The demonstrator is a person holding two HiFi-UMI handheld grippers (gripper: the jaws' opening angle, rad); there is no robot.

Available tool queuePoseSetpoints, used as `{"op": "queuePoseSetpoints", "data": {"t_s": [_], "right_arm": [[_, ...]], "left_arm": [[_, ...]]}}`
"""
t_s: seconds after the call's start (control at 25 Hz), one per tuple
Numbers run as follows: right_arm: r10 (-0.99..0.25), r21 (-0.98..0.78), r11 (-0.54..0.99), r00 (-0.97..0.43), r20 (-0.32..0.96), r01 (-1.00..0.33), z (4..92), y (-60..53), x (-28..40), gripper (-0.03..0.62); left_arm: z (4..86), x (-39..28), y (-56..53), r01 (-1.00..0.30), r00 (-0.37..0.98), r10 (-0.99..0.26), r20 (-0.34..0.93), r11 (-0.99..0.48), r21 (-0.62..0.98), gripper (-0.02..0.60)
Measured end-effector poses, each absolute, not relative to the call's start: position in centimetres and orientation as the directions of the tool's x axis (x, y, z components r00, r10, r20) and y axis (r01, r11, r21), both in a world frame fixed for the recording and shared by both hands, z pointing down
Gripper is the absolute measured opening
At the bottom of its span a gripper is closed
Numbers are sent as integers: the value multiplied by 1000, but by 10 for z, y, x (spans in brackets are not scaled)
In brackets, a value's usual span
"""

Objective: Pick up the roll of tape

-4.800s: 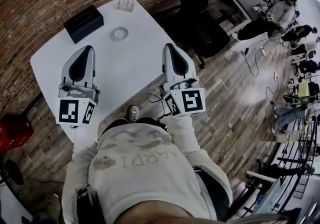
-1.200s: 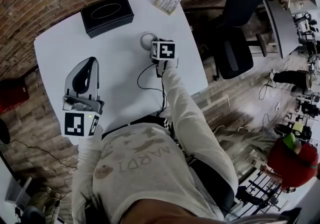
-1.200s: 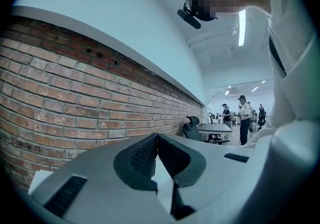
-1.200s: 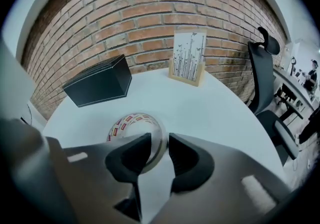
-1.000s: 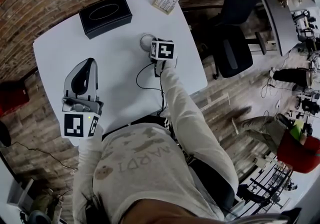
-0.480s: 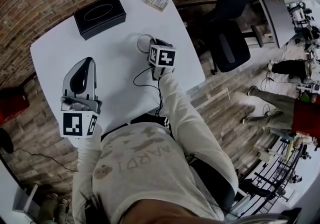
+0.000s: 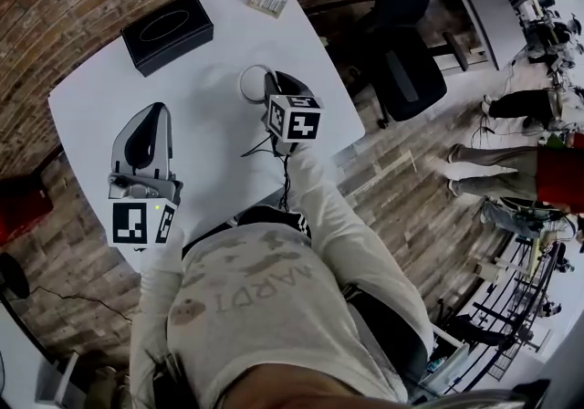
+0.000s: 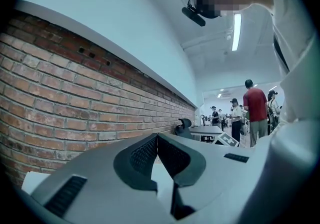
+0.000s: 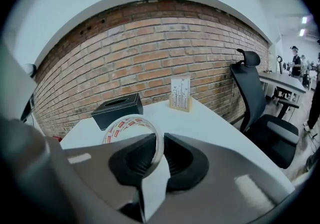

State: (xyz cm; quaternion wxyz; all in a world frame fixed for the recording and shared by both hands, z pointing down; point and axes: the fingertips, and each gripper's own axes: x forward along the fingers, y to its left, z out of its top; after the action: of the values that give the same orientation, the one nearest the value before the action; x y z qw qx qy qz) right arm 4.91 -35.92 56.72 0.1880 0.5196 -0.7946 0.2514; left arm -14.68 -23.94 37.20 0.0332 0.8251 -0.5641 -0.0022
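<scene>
Near the white tabletop's [image 7: 205, 42] right edge, the right gripper [image 9: 160, 150] pinches the wall of the upright, translucent, red-printed roll of tape [image 9: 127, 124]; the left gripper [image 8: 157, 145], jaws pressed together, sits farther off

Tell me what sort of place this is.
Likely an open-plan office or lab workspace: a white table against a brick wall, a black office chair beside it, and people standing among further desks.
</scene>
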Motion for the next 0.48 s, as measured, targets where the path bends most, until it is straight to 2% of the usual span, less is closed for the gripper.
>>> {"op": "queuePoseSetpoints", "data": {"t_s": [0.48], "right_arm": [[-799,-175,356,-396,453,-918,514,-327,68,60]], "left_arm": [[362,-127,-233,-917,396,-918,12,-395,48,6]]}}
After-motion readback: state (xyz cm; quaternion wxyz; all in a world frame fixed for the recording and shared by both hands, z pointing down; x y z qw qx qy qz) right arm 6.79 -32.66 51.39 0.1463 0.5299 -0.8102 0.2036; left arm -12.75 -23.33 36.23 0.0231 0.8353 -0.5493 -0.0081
